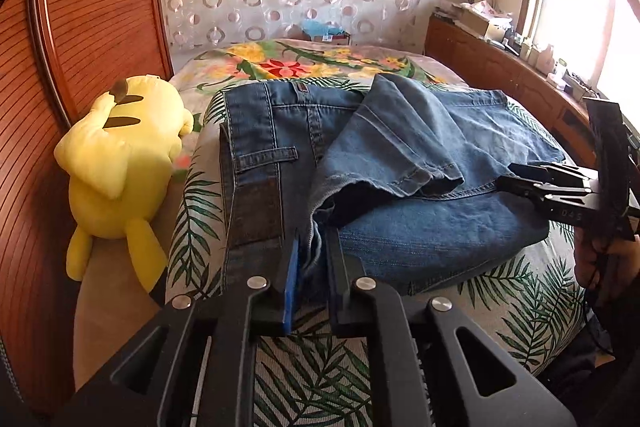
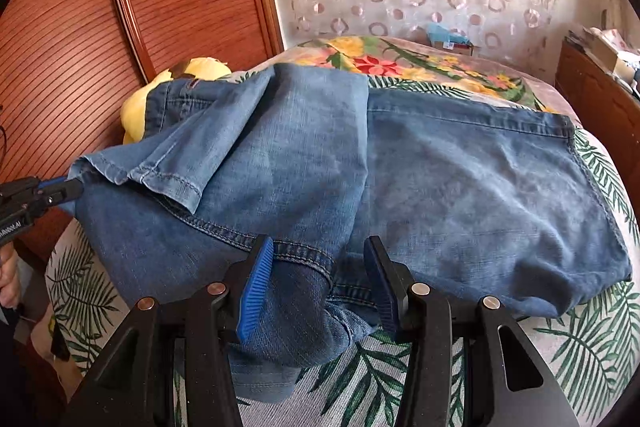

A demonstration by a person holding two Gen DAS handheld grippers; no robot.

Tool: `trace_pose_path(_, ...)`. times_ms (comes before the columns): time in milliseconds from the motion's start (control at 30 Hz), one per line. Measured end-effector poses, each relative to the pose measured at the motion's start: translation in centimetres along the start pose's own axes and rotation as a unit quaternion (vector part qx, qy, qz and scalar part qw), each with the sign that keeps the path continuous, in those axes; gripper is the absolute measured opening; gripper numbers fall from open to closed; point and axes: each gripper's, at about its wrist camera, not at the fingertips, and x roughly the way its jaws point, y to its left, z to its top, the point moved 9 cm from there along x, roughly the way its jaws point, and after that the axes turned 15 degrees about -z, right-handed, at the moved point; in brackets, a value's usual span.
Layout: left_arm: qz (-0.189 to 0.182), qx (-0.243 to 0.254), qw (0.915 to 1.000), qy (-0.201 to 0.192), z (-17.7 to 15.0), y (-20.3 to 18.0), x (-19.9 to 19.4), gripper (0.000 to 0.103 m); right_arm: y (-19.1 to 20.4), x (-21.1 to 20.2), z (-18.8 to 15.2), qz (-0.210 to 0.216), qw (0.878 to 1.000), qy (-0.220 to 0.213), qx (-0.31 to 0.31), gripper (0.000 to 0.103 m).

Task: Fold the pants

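Observation:
Blue denim pants lie folded on the bed, also seen in the right wrist view, with the leg hems folded back over the seat. My left gripper is shut on a hem edge of the pants at their near side; it also shows at the left of the right wrist view. My right gripper has its jaws wide apart around a bunched hem of the pants, with the pads not pressing the cloth. It shows at the right in the left wrist view.
The bed has a palm-leaf and flower cover. A yellow plush toy lies left of the pants against the wooden headboard. A wooden cabinet with clutter stands at the right under a window.

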Motion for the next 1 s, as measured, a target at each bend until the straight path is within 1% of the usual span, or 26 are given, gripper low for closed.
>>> trace_pose_path(100, 0.003, 0.004, 1.0, 0.003, 0.3, 0.0, -0.2, 0.022, 0.2, 0.3, -0.2, -0.003, 1.0, 0.003, -0.007, 0.049)
trace_pose_path(133, 0.006, 0.005, 1.0, 0.003, 0.4, 0.0, -0.4, 0.027, 0.3, 0.4, -0.2, -0.005, 1.0, 0.004, -0.01, 0.049)
trace_pose_path(233, 0.003, -0.001, 0.9999, -0.012, 1.0, 0.0, -1.2, 0.048, 0.3, 0.5, -0.2, -0.009, 1.0, 0.002, -0.013, 0.049)
trace_pose_path(300, -0.004, -0.003, 0.9998, -0.018, 1.5, -0.1, -1.7, 0.052, 0.5, 0.7, -0.2, -0.012, 1.0, 0.004, -0.016, 0.049)
trace_pose_path(367, -0.007, 0.003, 0.9997, -0.021, 2.0, -0.6, -1.8, 0.08, 0.8, 0.7, -0.2, -0.015, 1.0, 0.002, -0.018, 0.049)
trace_pose_path(400, -0.013, 0.006, 0.9996, -0.024, 2.2, -0.9, -1.7, 0.082, 0.9, 0.7, -0.3, -0.017, 1.0, 0.001, -0.019, 0.049)
trace_pose_path(467, -0.025, 0.009, 0.9995, -0.017, 2.5, -1.7, -1.0, 0.082, 1.1, 0.7, -0.3, -0.02, 1.0, 0.0, -0.021, 0.049)
trace_pose_path(567, -0.027, 0.023, 0.9992, -0.017, 3.0, -2.8, 0.1, 0.082, 1.3, 0.5, -0.7, -0.019, 1.0, 0.0, -0.021, 0.049)
trace_pose_path(667, -0.041, 0.04, 0.9983, -0.007, 3.7, -4.4, 1.5, 0.082, 1.2, 0.5, -0.8, -0.017, 1.0, 0.001, -0.019, 0.049)
trace_pose_path(800, -0.06, 0.052, 0.9967, 0.015, 4.1, -6.1, 4.1, 0.08, 1.2, 0.3, -0.9, -0.02, 1.0, 0.0, -0.021, 0.049)
trace_pose_path(867, -0.064, 0.053, 0.9962, 0.026, 4.1, -6.3, 5.2, 0.069, 1.1, 0.3, -0.9, -0.021, 1.0, -0.002, -0.022, 0.049)
trace_pose_path(900, -0.062, 0.054, 0.996, 0.034, 4.0, -6.4, 6.0, 0.068, 1.1, 0.2, -0.9, -0.023, 0.999, -0.002, -0.023, 0.049)
trace_pose_path(933, -0.061, 0.057, 0.9957, 0.04, 4.0, -6.4, 6.6, 0.064, 1.1, 0.2, -0.9, -0.024, 0.999, -0.003, -0.024, 0.049)
trace_pose_path(967, -0.056, 0.062, 0.9953, 0.048, 3.9, -6.5, 7.3, 0.059, 1.1, 0.2, -0.9, -0.026, 0.999, -0.004, -0.025, 0.049)
trace_pose_path(1000, -0.051, 0.066, 0.995, 0.053, 3.8, -6.4, 7.6, 0.055, 1.2, 0.1, -0.9, -0.027, 0.999, -0.005, -0.027, 0.049)
